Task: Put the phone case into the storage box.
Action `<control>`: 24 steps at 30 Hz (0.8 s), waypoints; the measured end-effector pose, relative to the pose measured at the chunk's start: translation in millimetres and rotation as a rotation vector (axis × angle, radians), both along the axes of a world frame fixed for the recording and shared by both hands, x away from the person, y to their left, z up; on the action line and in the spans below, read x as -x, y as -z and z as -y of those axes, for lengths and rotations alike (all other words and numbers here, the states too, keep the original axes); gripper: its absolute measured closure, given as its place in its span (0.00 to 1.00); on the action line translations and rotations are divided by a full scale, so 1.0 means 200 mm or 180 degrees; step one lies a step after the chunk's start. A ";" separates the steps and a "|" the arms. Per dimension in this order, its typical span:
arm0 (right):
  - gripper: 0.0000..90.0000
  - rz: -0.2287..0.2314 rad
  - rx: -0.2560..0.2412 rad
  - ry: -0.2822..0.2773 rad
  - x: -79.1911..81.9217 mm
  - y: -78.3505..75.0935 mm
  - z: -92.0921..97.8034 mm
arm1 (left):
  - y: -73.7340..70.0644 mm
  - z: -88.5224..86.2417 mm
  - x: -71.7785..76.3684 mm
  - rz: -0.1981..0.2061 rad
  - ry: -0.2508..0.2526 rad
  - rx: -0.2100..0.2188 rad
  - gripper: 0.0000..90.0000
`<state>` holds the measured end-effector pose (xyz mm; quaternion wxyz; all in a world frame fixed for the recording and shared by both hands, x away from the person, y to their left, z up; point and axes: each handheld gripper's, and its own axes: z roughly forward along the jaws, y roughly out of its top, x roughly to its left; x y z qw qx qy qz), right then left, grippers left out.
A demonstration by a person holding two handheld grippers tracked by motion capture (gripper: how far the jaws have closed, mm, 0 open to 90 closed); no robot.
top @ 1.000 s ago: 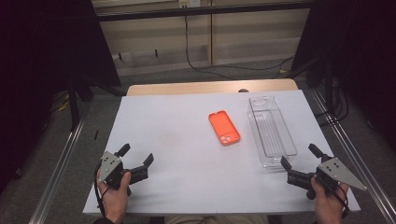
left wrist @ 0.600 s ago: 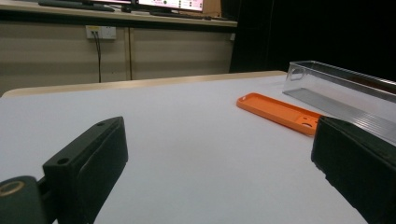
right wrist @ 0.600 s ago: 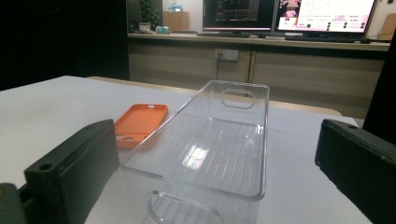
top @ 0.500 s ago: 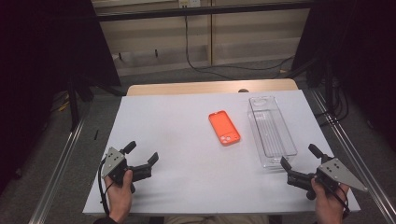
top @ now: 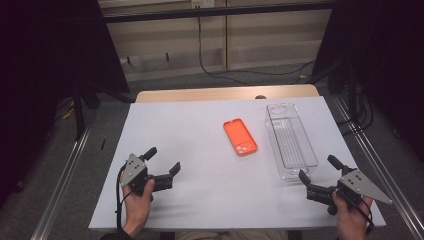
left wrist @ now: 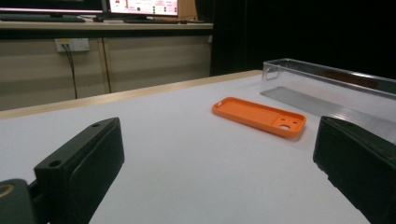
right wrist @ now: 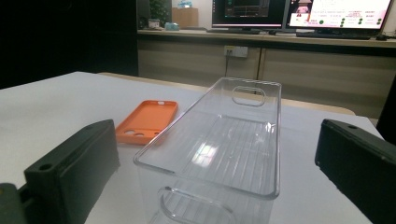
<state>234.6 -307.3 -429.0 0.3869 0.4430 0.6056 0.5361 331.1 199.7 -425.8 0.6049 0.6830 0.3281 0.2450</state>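
Case (top: 240, 137), orange, lies flat mid-tabletop (top: 200, 130), open side up, long axis running near-to-far, camera cutout at near end. Bin (top: 291, 140) just beside it, parallel. Left gripper (top: 163, 166) and right gripper (top: 319, 175): jaws spread, holding nothing.

You are looking at a brightly, evenly lit white table (top: 210, 150) in the high view, while the upper left and upper right corners are falling into near black. Soft, faint shadows are lying under both grippers. In the right gripper view, overhead light is glinting off the floor and rim of the clear bin (right wrist: 224, 144), and the monitors along the top edge are glowing overexposed. In both gripper views the black jaws at the bottom corners are showing blurred, and the far background is going soft.
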 end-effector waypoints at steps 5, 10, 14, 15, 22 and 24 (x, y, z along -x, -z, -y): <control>0.00 0.0018 0.0035 0.0014 0.00 0.00 0.00 | 0.00 0.06 -0.02 0.0040 0.0135 0.0053 0.02; 0.00 0.0020 0.0030 0.0031 0.00 0.00 0.00 | 0.00 0.09 -0.04 0.0037 0.0211 0.0078 0.02; 0.00 0.0019 0.0040 0.0017 0.00 0.00 0.00 | 0.00 0.15 -0.04 0.0076 0.0312 0.0060 0.01; 0.00 0.0017 0.0038 0.0016 0.00 0.00 0.00 | 0.00 0.15 -0.04 0.0076 0.0312 0.0060 0.01; 0.00 0.0031 0.0031 0.0020 0.00 0.00 0.00 | -0.02 0.23 -0.06 0.0101 0.0441 0.0094 0.01; 0.00 0.0026 0.0035 0.0016 0.00 0.00 0.00 | -0.02 0.25 -0.08 0.0133 0.0430 0.0050 0.01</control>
